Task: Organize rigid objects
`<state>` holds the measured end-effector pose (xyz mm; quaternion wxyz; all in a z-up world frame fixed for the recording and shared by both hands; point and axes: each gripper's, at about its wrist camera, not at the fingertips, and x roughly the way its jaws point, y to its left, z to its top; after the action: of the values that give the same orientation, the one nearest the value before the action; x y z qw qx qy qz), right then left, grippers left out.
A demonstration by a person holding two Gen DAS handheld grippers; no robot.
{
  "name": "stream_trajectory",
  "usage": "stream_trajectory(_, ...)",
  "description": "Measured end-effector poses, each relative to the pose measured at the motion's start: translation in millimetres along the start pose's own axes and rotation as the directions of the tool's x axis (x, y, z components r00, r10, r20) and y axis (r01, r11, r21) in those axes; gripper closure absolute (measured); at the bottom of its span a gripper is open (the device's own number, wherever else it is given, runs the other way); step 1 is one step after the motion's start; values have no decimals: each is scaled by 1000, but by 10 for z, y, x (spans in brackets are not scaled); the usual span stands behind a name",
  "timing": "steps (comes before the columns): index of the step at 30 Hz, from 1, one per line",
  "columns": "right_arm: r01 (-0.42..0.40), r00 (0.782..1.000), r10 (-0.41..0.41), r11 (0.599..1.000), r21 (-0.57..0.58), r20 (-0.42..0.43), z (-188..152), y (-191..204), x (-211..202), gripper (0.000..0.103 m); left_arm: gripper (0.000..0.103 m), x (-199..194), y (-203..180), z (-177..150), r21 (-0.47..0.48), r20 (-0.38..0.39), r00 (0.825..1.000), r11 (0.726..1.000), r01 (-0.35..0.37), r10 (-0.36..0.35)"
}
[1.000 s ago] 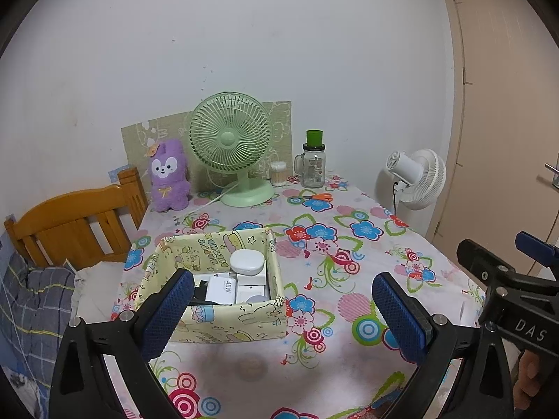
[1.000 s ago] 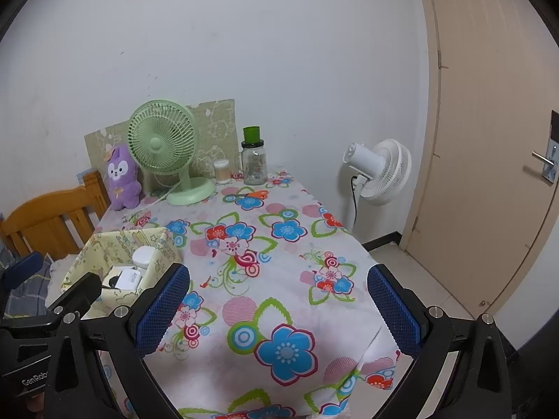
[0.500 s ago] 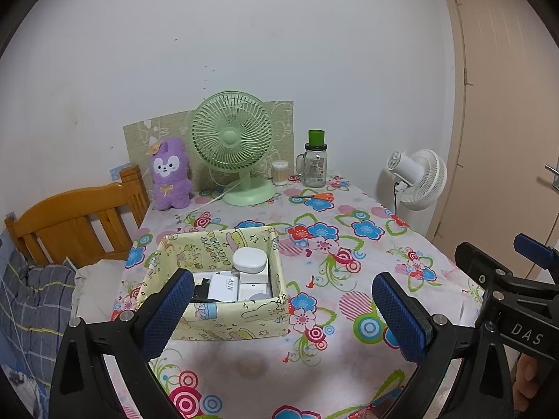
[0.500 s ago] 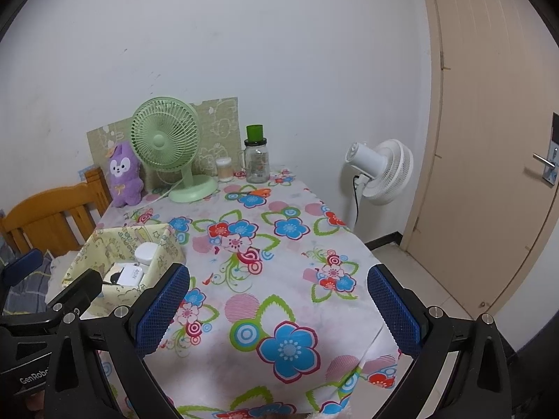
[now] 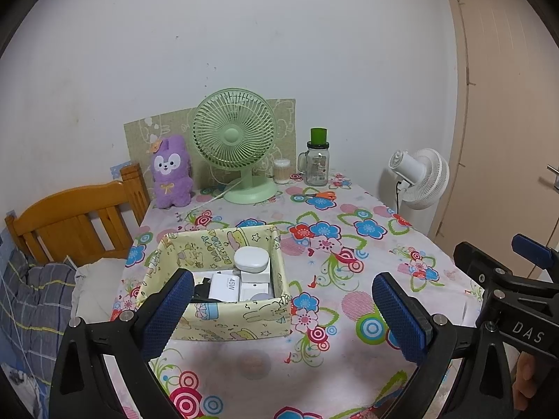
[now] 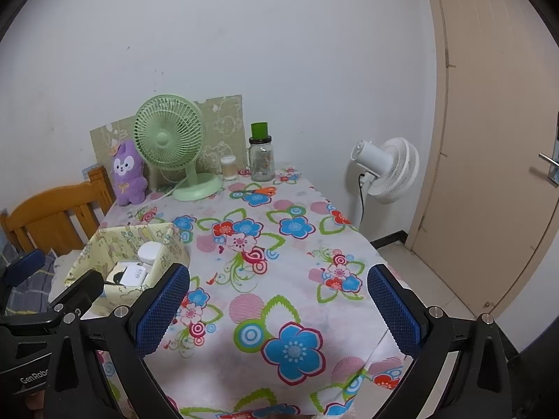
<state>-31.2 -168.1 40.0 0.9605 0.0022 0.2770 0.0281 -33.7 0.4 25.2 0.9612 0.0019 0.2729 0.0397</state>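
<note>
Fabric bin [image 5: 223, 321] at 9 o'clock on tabletop [image 5: 349, 314], white chargers [image 5: 223, 288] and round case [image 5: 251, 260] packed inside. Left gripper [image 5: 283, 314] and right gripper [image 6: 277, 309] hover, jaws released, empty. Risk: soft bin wall folds or shifts if nudged.

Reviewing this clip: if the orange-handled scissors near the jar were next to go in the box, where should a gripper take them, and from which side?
Probably across the blades, coming straight down from above. The scissors lie flat on the tablecloth, apart from the jar, so only a top approach gets the fingers on both sides. The right gripper looks nearer.
</note>
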Motion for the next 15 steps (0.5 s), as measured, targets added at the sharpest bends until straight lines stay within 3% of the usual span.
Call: stream_trajectory(15,2,1000,-3,1000,-25,-28,58,51,184,0,0,152,68,56,-8,-20,1000,1000,1,-1)
